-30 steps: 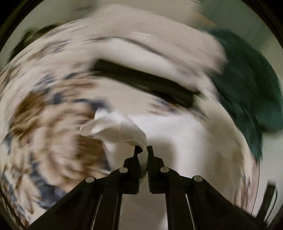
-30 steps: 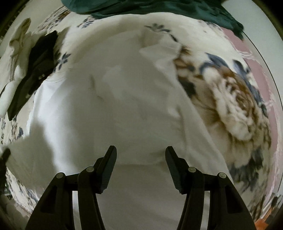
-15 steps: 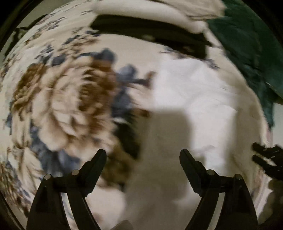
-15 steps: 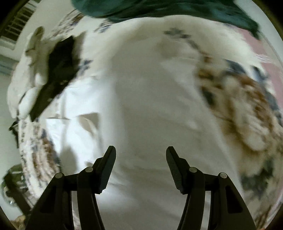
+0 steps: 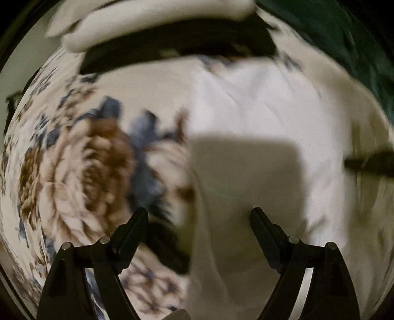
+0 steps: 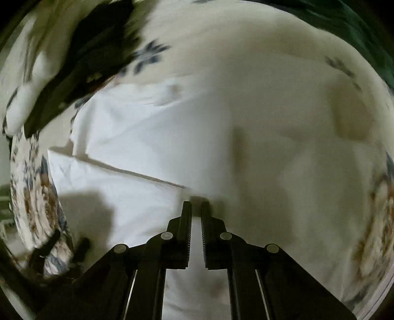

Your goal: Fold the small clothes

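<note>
A white garment (image 5: pixel 258 118) lies spread on a floral bedspread (image 5: pixel 81 167). In the left wrist view my left gripper (image 5: pixel 199 216) is open and empty, hovering over the garment's left edge. In the right wrist view the garment (image 6: pixel 138 137) shows a folded-over panel with a straight edge. My right gripper (image 6: pixel 196 209) is shut on the white garment at a fold near its middle. The other gripper's dark tip (image 5: pixel 369 163) shows at the right edge of the left wrist view.
A black garment (image 5: pixel 177 46) and a cream garment (image 5: pixel 147 17) lie at the far side. A dark green garment (image 5: pixel 344 41) lies at the far right, also seen in the right wrist view (image 6: pixel 364 27). The bedspread's floral pattern (image 6: pixel 37 197) borders the white garment.
My left gripper let go of the white fabric it held and opened wide. My right gripper, open before, has closed on the white garment. Both views are motion-blurred.
</note>
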`<state>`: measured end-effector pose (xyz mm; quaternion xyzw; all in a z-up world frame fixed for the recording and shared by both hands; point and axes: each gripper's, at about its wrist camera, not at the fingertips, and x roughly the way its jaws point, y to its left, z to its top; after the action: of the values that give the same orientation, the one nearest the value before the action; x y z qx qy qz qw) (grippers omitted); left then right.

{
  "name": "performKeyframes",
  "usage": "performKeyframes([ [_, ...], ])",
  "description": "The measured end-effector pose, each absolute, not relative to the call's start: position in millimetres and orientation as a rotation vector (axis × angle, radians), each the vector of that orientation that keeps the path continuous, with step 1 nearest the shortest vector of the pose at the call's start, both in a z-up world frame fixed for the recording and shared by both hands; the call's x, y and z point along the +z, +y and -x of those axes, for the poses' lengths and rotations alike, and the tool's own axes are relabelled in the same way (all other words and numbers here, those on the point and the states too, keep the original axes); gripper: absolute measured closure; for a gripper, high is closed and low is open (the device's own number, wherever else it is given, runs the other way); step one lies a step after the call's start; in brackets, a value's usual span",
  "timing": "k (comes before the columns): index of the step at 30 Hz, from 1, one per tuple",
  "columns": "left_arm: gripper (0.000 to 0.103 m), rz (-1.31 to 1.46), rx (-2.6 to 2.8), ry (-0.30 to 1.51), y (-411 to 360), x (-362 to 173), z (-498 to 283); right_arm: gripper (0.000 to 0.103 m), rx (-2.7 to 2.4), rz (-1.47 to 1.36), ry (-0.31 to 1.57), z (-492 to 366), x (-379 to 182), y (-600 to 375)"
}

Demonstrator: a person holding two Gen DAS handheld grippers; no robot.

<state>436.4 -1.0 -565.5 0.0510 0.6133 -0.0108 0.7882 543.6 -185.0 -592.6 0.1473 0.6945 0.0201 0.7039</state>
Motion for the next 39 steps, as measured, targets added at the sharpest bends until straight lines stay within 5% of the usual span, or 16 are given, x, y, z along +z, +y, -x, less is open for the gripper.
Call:
performKeyframes([
  [1, 0.019, -0.136, -0.041, 1.331, -6.8, -570.0, -429.1, 0.091, 0.052, -0.387, 1.554, -536.7, -588.7, -198.4],
  [3, 0.019, -0.173, -0.059, 1.337, -13.8, -572.6, -416.8, 0.061, 0.027, -0.445, 1.569, -519.7, -577.4, -225.4],
  [5, 0.019, -0.177, -0.083, 1.340, -16.4, -566.7, -406.3, 0.054, 0.000, -0.494, 1.557, -496.7, -560.8, -254.7],
  [17, 0.019, -0.008, -0.296, 1.375, -62.5, -480.1, -307.5, 0.044, -0.169, -0.585, 1.649, -380.6, -489.8, -381.0],
  [27, 0.019, 0.366, -0.500, 1.776, -220.0, -527.9, -207.7, 0.044, -0.129, -0.463, 1.694, -359.4, -475.4, -434.7],
  [32, 0.020, 0.274, -0.536, 1.856, -294.3, -561.0, -161.8, 0.044, -0.144, -0.451, 1.721, -355.3, -488.2, -458.4],
  [34, 0.036, 0.170, -0.510, 1.855, -313.6, -575.2, -149.5, 0.044, -0.149, -0.460, 1.720, -357.5, -496.4, -466.5],
  [36, 0.087, 0.066, -0.484, 1.834, -325.6, -584.0, -144.2, 0.044, -0.138, -0.461, 1.712, -362.4, -502.9, -468.9],
  [39, 0.101, 0.052, -0.481, 1.765, -322.3, -581.3, -140.8, 0.044, -0.101, -0.472, 1.703, -373.8, -510.7, -467.7],
])
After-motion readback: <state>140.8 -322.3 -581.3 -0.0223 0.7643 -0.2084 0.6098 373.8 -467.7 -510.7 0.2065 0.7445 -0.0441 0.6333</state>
